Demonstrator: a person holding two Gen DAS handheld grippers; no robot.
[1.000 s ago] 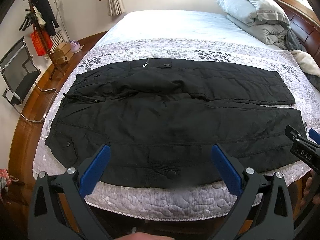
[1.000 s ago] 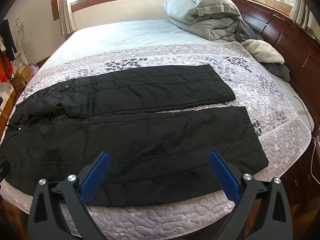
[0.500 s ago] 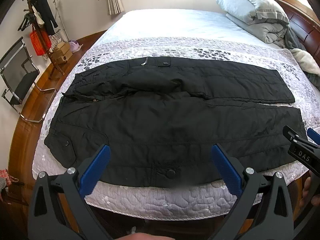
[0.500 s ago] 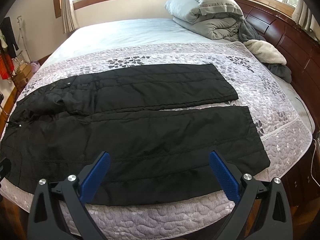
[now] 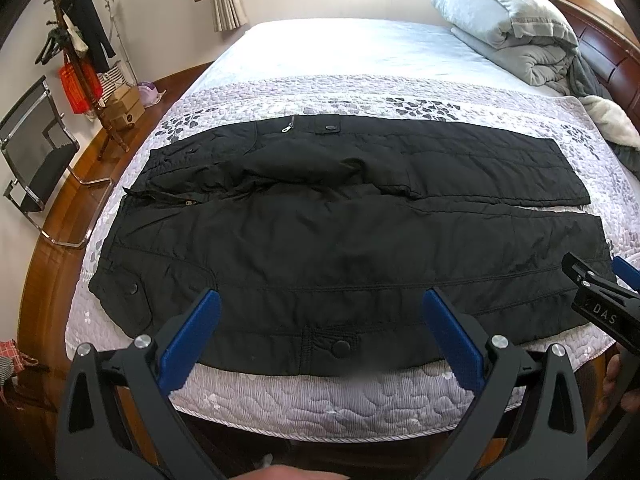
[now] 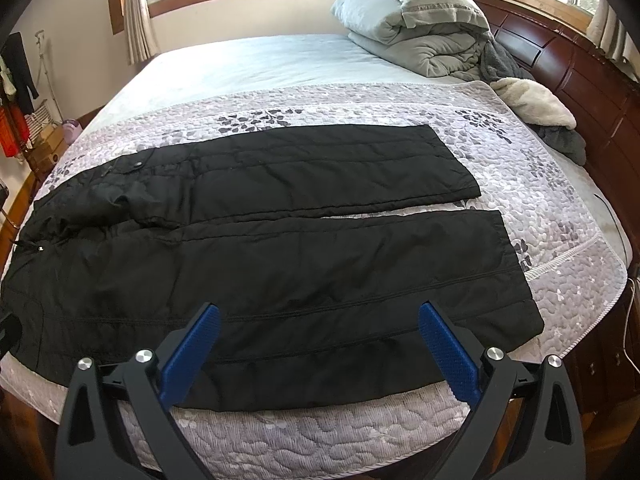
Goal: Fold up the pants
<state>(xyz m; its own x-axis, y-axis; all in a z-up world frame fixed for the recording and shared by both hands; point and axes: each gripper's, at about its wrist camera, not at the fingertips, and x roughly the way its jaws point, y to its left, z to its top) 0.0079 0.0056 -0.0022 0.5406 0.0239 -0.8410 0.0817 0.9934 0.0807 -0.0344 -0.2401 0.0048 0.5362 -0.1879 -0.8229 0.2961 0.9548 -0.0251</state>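
Black padded pants (image 5: 340, 232) lie spread flat on the quilted bed cover (image 5: 320, 396), waist to the left, both legs running to the right with a narrow gap between the hems. They also show in the right wrist view (image 6: 260, 248). My left gripper (image 5: 320, 304) is open and empty, held above the near edge of the pants by the waist half. My right gripper (image 6: 320, 316) is open and empty above the near leg; it also shows at the right edge of the left wrist view (image 5: 600, 300).
A folded grey duvet (image 6: 416, 28) and loose blankets (image 6: 536, 104) lie at the head of the bed by the dark wooden headboard (image 6: 580, 80). A coat rack (image 5: 80, 64), boxes and a metal chair (image 5: 36, 152) stand on the floor at the left.
Both grippers have moved slightly forward and down toward the pants. The pants have not moved and both grippers stay open.
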